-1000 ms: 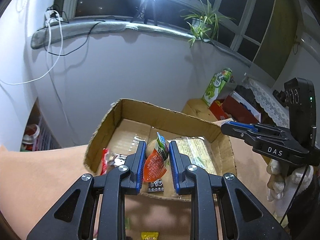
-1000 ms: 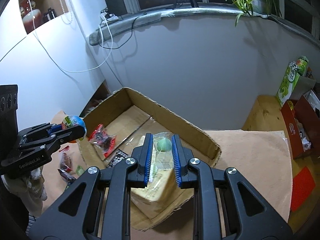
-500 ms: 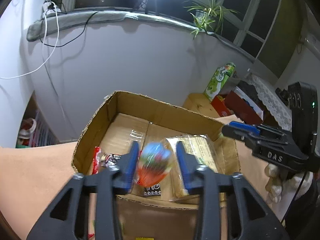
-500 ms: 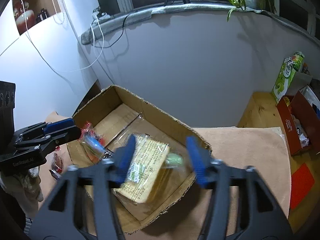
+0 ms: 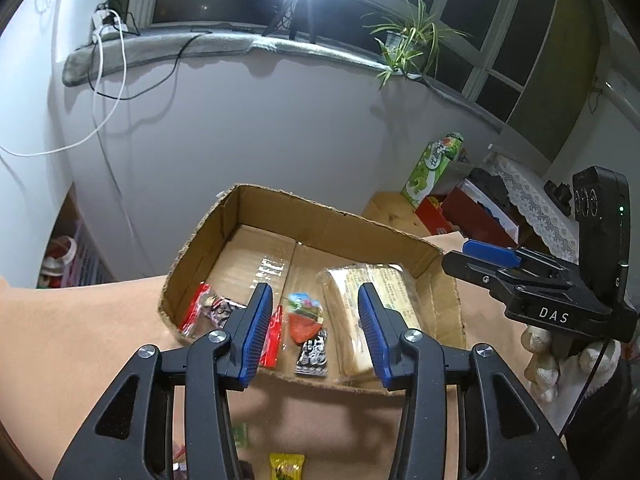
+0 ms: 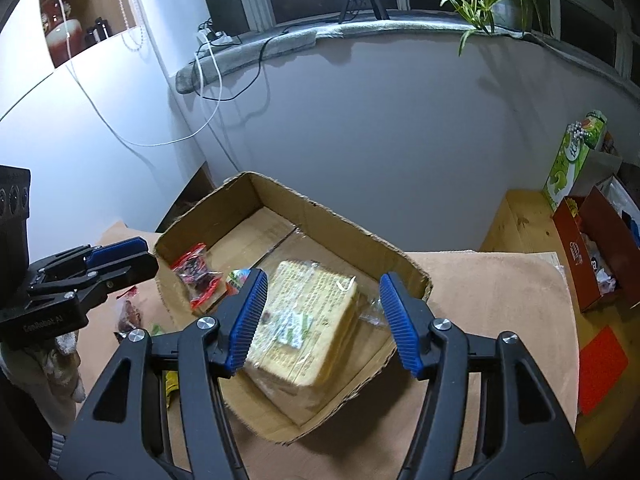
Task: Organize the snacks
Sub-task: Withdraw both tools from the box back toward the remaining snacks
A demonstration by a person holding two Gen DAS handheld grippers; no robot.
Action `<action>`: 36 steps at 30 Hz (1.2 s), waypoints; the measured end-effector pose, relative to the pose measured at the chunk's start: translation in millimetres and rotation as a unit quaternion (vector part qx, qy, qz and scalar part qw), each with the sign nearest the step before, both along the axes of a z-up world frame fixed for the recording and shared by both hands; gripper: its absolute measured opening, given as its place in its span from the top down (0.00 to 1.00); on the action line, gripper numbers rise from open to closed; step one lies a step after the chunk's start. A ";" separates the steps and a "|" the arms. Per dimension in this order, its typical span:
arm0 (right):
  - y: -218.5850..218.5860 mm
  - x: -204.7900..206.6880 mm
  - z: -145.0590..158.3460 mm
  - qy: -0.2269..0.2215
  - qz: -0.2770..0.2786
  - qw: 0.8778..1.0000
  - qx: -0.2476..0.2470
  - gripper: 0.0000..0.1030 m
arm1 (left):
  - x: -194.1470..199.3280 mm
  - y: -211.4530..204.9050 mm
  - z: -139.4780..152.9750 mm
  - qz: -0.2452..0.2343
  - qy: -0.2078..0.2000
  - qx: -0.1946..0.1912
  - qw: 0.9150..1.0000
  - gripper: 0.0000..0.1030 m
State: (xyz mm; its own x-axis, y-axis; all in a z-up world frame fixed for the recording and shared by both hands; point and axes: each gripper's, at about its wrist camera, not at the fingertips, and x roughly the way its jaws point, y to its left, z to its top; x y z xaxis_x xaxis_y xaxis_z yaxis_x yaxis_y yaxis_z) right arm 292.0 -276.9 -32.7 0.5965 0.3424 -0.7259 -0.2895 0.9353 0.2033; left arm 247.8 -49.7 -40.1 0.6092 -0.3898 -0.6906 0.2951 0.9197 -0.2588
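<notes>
An open cardboard box [image 5: 240, 208] [image 6: 332, 216] stands on the tan table. Inside lie a large yellow wrapped pack [image 5: 360, 300] [image 6: 312, 316], a red packet [image 5: 200, 312] [image 6: 194, 276], an orange-and-blue snack [image 5: 304, 316], a black packet [image 5: 314, 354] and a small clear packet [image 6: 370, 312]. My left gripper [image 5: 316, 328] is open and empty above the box's near edge. My right gripper [image 6: 324, 320] is open and empty above the yellow pack. Each gripper shows in the other's view, the right one [image 5: 492, 256] and the left one [image 6: 120, 258].
Loose snacks lie on the table outside the box: a yellow packet [image 5: 286, 466], a green one [image 5: 240, 434], red ones [image 6: 128, 312]. A green carton [image 6: 572, 160] and a red box [image 6: 592, 248] stand at the right. A wall rises close behind the box.
Both grippers opened. The orange-and-blue snack dropped from the left gripper into the box, and the small green-filled clear packet dropped from the right gripper beside the yellow pack.
</notes>
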 end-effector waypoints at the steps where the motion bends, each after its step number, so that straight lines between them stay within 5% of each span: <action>1: 0.9 -1.9 1.1 -0.001 0.001 1.000 0.000 0.40 | -2.4 1.3 2.2 0.001 -0.002 -0.001 1.000 0.58; 21: 49.4 -72.7 20.2 -0.018 0.084 0.996 -0.002 0.40 | -78.3 65.4 18.2 0.046 -0.022 -0.010 0.999 0.58; 36: 108.7 -131.2 -25.7 0.014 0.204 0.979 -0.024 0.40 | -190.3 102.0 -4.5 0.089 0.002 0.003 0.996 0.58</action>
